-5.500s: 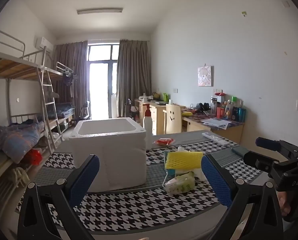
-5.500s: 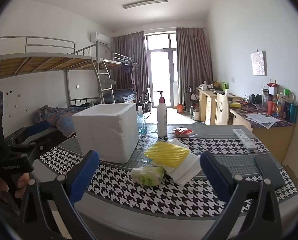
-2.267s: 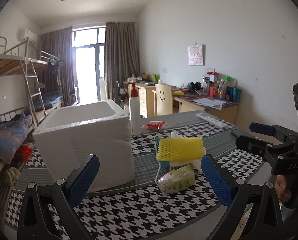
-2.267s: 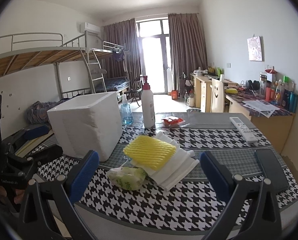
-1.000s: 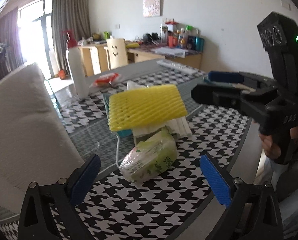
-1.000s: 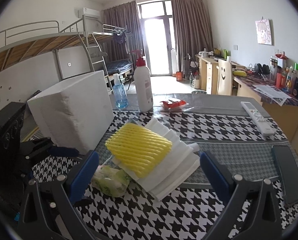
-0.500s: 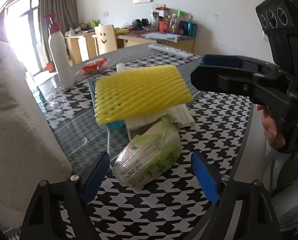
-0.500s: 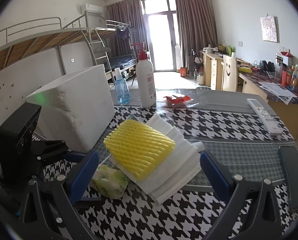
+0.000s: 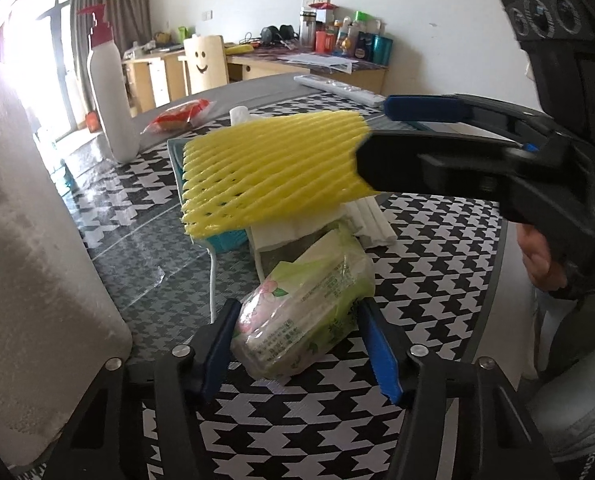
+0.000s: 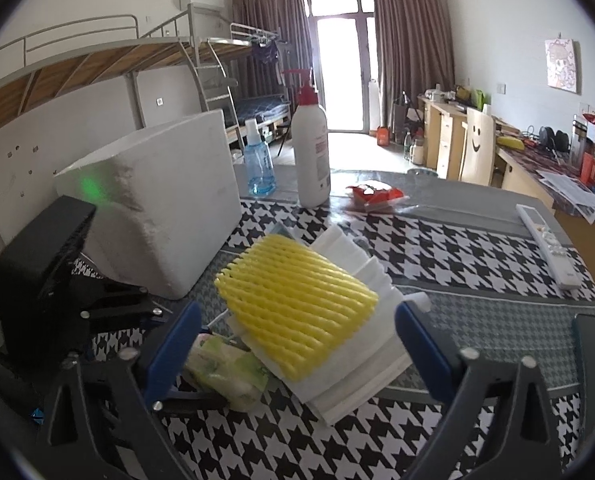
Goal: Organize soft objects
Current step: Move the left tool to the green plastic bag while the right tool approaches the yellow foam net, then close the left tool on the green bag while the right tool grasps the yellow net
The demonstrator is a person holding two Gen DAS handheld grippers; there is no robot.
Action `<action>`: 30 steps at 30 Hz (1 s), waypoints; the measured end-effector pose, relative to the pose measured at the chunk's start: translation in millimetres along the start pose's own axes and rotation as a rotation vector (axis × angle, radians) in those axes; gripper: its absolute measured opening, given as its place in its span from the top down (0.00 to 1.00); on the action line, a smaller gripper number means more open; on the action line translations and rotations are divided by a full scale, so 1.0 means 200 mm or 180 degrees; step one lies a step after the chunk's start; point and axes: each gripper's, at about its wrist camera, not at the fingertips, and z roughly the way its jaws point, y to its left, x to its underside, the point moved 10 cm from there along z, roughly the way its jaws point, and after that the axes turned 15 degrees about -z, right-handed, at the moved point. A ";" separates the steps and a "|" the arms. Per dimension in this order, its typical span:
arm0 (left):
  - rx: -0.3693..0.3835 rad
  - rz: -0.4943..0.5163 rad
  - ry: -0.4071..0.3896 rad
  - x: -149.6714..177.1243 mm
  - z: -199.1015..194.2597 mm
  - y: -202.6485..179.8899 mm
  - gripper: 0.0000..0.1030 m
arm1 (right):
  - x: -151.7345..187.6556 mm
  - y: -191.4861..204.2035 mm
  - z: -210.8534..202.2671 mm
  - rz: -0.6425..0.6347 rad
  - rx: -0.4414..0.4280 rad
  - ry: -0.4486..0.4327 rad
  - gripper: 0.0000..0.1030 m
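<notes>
Table (image 10: 477, 248), houndstooth cloth. Foam box (image 10: 157, 208): on it, far left. White foam sheets (image 10: 361, 368): right of box. Yellow foam net (image 10: 297, 312): atop sheets. Tissue pack (image 9: 305, 304): on cloth beside box, before sheets. Left gripper (image 9: 297, 344): jaws closing, pack between, not visibly pressed. Right gripper (image 10: 297, 344): closing slightly, spread wide around net.

A white pump bottle (image 10: 310, 152) with a red top is seen upright on the houndstooth tablecloth (image 10: 437, 248), with a blue spray bottle (image 10: 259, 168) just beside it. A red packet (image 10: 373, 194) lies near them, and a white remote control (image 10: 547, 244) towards the far right edge. What may be a dark phone (image 10: 593, 344) lies nearby. A bunk bed (image 10: 97, 64) stands behind.
</notes>
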 end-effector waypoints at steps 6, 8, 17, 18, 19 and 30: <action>0.0040 0.0031 -0.0034 0.00 -0.01 -0.03 0.54 | 0.01 0.00 0.05 0.0017 -0.0098 0.0090 0.13; 0.0057 0.0016 -0.0037 0.00 -0.03 -0.03 0.57 | 0.02 0.00 0.06 0.0026 -0.0092 0.0119 0.13; 0.0175 0.0025 -0.0085 0.02 -0.10 -0.07 0.62 | 0.04 -0.03 0.09 0.0212 -0.0207 0.0164 0.13; 0.0177 0.0030 -0.0084 0.03 -0.10 -0.08 0.63 | 0.04 -0.03 0.09 0.0226 -0.0227 0.0177 0.13; 0.0175 0.0027 -0.0085 0.03 -0.11 -0.08 0.63 | 0.05 -0.03 0.10 0.0238 -0.0231 0.0197 0.13; 0.0139 -0.0041 -0.0094 0.08 -0.15 -0.09 0.64 | 0.06 0.02 0.08 0.0225 -0.0324 0.0228 0.79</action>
